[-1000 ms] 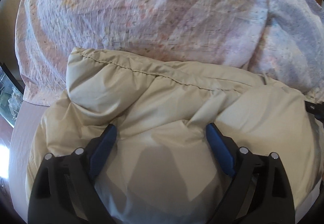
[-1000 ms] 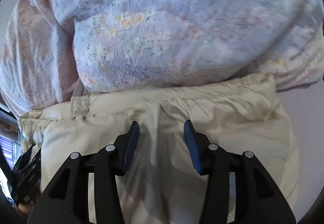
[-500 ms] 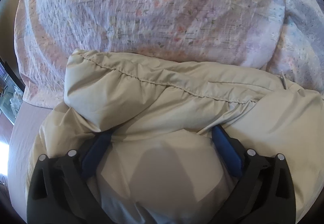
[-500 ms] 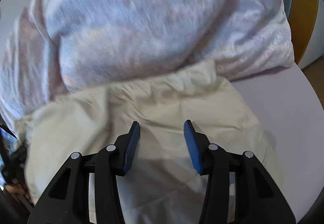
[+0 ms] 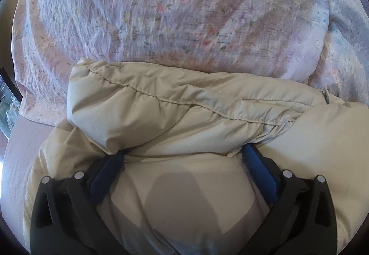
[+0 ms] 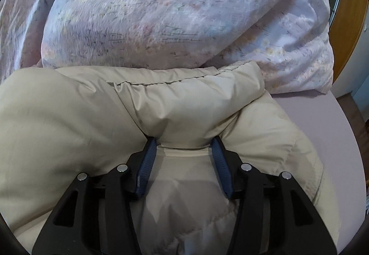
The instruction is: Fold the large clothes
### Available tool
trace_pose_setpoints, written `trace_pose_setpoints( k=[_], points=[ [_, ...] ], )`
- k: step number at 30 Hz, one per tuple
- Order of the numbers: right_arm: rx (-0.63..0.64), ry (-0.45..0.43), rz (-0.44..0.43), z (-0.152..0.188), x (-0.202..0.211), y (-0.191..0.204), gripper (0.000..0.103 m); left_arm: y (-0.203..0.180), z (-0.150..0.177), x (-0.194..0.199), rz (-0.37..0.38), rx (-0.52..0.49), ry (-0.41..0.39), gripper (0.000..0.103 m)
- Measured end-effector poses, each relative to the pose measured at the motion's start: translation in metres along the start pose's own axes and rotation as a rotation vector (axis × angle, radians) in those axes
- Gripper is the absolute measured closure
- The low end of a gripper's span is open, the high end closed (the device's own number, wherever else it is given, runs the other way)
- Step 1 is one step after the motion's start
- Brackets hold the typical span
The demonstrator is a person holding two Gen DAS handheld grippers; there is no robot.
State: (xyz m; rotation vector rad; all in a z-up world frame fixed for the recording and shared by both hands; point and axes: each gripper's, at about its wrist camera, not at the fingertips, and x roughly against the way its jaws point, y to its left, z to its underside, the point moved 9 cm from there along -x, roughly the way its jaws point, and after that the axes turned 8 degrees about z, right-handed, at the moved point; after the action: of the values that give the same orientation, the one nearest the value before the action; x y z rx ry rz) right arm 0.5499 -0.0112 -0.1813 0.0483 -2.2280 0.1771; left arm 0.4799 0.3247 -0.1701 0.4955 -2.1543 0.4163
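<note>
Bedding fills the far half of both views: a floral duvet [image 5: 175, 15] heaped on a bed with a mauve sheet [image 6: 322, 121]. I read the beige padded jacket [image 5: 184, 116] as lying on the sheet just near of that heap and touching it along its far edge. A stitched, puffed band [image 5: 161, 98], which I take for a folded-over hem or collar, runs left to right across the scene; that is the long axis on which I judge the coming move to depend.

Left tool [image 5: 184, 158]: jaws at their widest, tips tucked under the near edge of the band, fabric bulging between them, pads not seen pressing on it. Right tool [image 6: 183, 146]: jaws narrower and opening, a bulge of the band between them; I cannot tell whether the pads still touch it. Each tool meets the band crosswise from the near side, the left tool at its left half and the right at its right half, so neither is nearer overall.

Left wrist view alone shows the band's left end, a zip pull [image 5: 325, 93] near its right, and sheet beyond the jacket's left side. Right wrist view alone shows the band's right end, bare sheet to the right, and a wooden panel [image 6: 346, 24] beyond the bed.
</note>
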Motion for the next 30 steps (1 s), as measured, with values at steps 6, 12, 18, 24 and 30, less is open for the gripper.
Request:
trace_pose_setpoints(
  k=[6, 12, 18, 24, 30],
  points=[
    [0.001, -0.043, 0.019, -0.003, -0.002, -0.010, 0.049, 0.005, 0.006, -0.017, 0.007, 0.006, -0.020, 0.002],
    [-0.001, -0.055, 0.012, 0.002, -0.012, 0.012, 0.049, 0.004, 0.015, -0.022, 0.007, 0.009, -0.045, 0.002],
    [-0.005, -0.059, 0.009, 0.005, -0.009, -0.003, 0.049, 0.006, 0.025, -0.027, 0.004, 0.010, -0.063, 0.002],
    [-0.008, -0.057, 0.007, -0.001, -0.013, -0.007, 0.049, 0.005, 0.031, -0.029, 0.003, 0.008, -0.070, 0.002],
    [-0.013, -0.054, 0.002, 0.000, -0.013, -0.011, 0.048, 0.005, 0.032, -0.028, 0.002, 0.008, -0.068, 0.002]
  ],
)
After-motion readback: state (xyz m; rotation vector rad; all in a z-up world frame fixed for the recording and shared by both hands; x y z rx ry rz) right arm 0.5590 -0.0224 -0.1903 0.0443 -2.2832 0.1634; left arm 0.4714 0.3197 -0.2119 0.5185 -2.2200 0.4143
